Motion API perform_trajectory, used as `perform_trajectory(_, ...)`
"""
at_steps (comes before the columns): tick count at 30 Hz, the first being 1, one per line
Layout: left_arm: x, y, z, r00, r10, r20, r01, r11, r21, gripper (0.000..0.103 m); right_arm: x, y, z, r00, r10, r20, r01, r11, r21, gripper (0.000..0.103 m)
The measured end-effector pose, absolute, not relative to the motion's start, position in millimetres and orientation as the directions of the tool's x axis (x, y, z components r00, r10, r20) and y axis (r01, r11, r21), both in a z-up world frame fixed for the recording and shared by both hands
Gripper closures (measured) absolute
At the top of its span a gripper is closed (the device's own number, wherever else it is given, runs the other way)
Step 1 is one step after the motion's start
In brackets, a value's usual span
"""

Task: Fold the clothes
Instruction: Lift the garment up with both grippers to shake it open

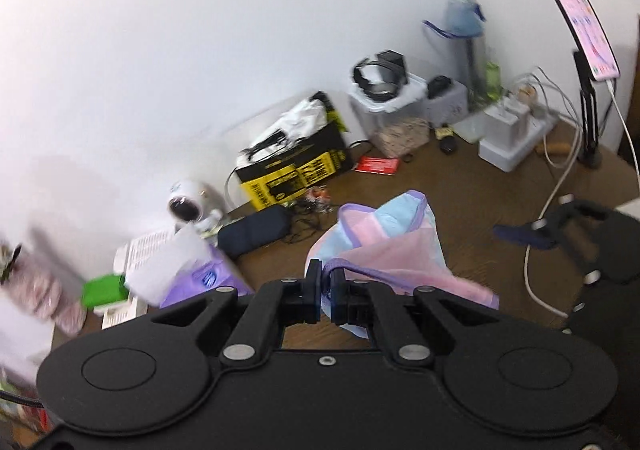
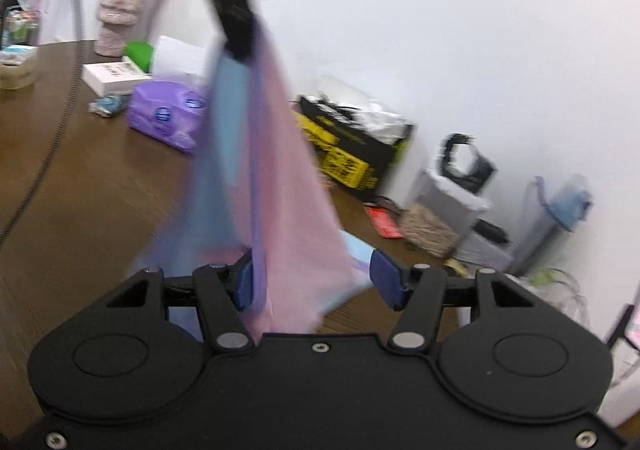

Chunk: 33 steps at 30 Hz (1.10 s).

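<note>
**Garment hanging from your left gripper, right gripper spread around its lower end**

Containers, left to right on the brown table [image 2: 80,186]: a pink vase [image 2: 120,10] with flowers stands at the far left edge. Next, a purple tissue pack [image 2: 164,114], a white sheet sticking up from its top. Then a black-and-yellow box [image 1: 292,166] against the wall, white plastic and black cords stuffed in its open top. Right of it, a clear bin [image 1: 396,118] lined with white, black straps piled on top. Farther right, a phone [image 1: 586,34] sits on a stand, cable plugged in.

Grippers: your left gripper [image 1: 326,282] is clamped on the purple hem of the pastel garment [image 1: 396,246]; the right wrist view shows it raised high above the table, fingers pointing down. Your right gripper [image 2: 316,278] sits low, jaws wide apart, with the cloth passing between them and resting against the left pad only; it grips nothing.

Garment: pink, light blue and purple panels. Its long axis runs near vertical, narrow at the pinched top, flaring wider toward the bottom. The lower end hangs into the gap of your right gripper, above the table. Motion blur hides the fabric's finer folds.
</note>
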<state>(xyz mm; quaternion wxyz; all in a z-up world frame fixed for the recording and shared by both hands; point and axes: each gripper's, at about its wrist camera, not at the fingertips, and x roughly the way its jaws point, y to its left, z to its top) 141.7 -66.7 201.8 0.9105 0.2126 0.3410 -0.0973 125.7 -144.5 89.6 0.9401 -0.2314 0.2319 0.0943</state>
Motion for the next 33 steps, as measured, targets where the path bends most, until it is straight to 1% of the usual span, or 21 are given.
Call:
perform_trajectory(4, 122.9, -66.9, 203.4, 0.751, -0.042, -0.659, 0.312, 0.902, 0.298, 0.099, 109.2, -150.9, 95.5, 0.873, 0.035, -0.486, -0.261, 0.876, -0.406, 0.039)
perform_trajectory(5, 119.4, -66.7, 204.4, 0.756, -0.04, -0.653, 0.31, 0.901, 0.303, 0.099, 103.3, -150.3, 95.9, 0.865, 0.026, -0.501, -0.257, 0.88, -0.398, 0.041)
perform_trajectory(6, 116.0, -66.5, 205.3, 0.761, -0.038, -0.648, 0.308, 0.9, 0.309, 0.099, 97.4, -149.6, 96.3, 0.857, 0.018, -0.515, -0.254, 0.884, -0.391, 0.045)
perform_trajectory(7, 112.5, -66.3, 206.3, 0.765, -0.036, -0.643, 0.306, 0.899, 0.314, 0.099, 91.7, -149.0, 97.0, 0.849, 0.011, -0.529, -0.251, 0.888, -0.384, 0.06)
perform_trajectory(8, 109.4, -64.6, 208.3, 0.769, -0.036, -0.638, 0.302, 0.9, 0.313, 0.099, 87.4, -148.8, 99.9, 0.845, 0.014, -0.534, -0.253, 0.891, -0.376, 0.07)
perform_trajectory(9, 106.9, -62.4, 211.2, 0.774, -0.041, -0.632, 0.299, 0.903, 0.308, 0.099, 82.4, -149.5, 103.9, 0.843, 0.024, -0.537, -0.259, 0.894, -0.367, 0.076)
perform_trajectory(10, 104.7, -60.6, 214.2, 0.78, -0.046, -0.624, 0.296, 0.906, 0.304, 0.099, 79.4, -150.1, 107.2, 0.842, 0.034, -0.538, -0.268, 0.892, -0.363, 0.097)
perform_trajectory(11, 103.4, -59.0, 217.8, 0.787, -0.051, -0.615, 0.294, 0.907, 0.301, 0.099, 75.4, -151.5, 115.2, 0.84, 0.051, -0.54, -0.288, 0.885, -0.365, 0.099)
perform_trajectory(13, 103.6, -56.6, 227.7, 0.803, -0.067, -0.593, 0.293, 0.91, 0.295, 0.099, 74.3, -154.8, 129.8, 0.851, 0.066, -0.521, -0.296, 0.879, -0.372, 0.099)
perform_trajectory(14, 106.3, -54.8, 237.8, 0.815, -0.081, -0.574, 0.294, 0.911, 0.288, 0.099, 77.8, -159.0, 146.0, 0.868, 0.071, -0.491, -0.288, 0.878, -0.383, 0.099)
perform_trajectory(18, 120.3, -44.1, 296.8, 0.87, -0.14, -0.473, 0.29, 0.921, 0.261, 0.099, 101.5, -174.5, 220.4, 0.941, 0.067, -0.332, -0.219, 0.867, -0.447, 0.099)
perform_trajectory(19, 122.4, -41.1, 314.7, 0.884, -0.154, -0.442, 0.288, 0.923, 0.254, 0.099, 104.4, -177.0, 233.4, 0.95, 0.068, -0.304, -0.208, 0.864, -0.459, 0.099)
perform_trajectory(20, 123.4, -38.7, 331.7, 0.896, -0.165, -0.412, 0.284, 0.926, 0.248, 0.099, 112.0, -181.8, 266.0, 0.969, 0.072, -0.236, -0.182, 0.855, -0.486, 0.099)
perform_trajectory(24, 118.3, -30.7, 390.4, 0.932, -0.206, -0.297, 0.277, 0.936, 0.219, 0.099, 121.3, -189.6, 346.0, 0.988, 0.112, -0.109, -0.153, 0.835, -0.528, 0.099)
perform_trajectory(26, 111.9, -27.7, 405.2, 0.943, -0.214, -0.255, 0.27, 0.94, 0.208, 0.099, 120.9, -190.4, 374.0, 0.99, 0.126, -0.063, -0.14, 0.827, -0.544, 0.099)
perform_trajectory(29, 103.2, -23.7, 408.3, 0.951, -0.215, -0.222, 0.259, 0.946, 0.196, 0.099, 117.1, -188.4, 393.4, 0.99, 0.138, -0.037, -0.135, 0.816, -0.562, 0.099)
perform_trajectory(31, 98.4, -21.7, 394.1, 0.95, -0.207, -0.236, 0.255, 0.947, 0.195, 0.099, 113.4, -185.4, 389.4, 0.988, 0.146, -0.05, -0.148, 0.812, -0.564, 0.099)
perform_trajectory(33, 93.5, -20.9, 366.0, 0.942, -0.188, -0.279, 0.249, 0.947, 0.203, 0.099, 110.8, -181.8, 376.2, 0.984, 0.159, -0.086, -0.179, 0.806, -0.565, 0.099)
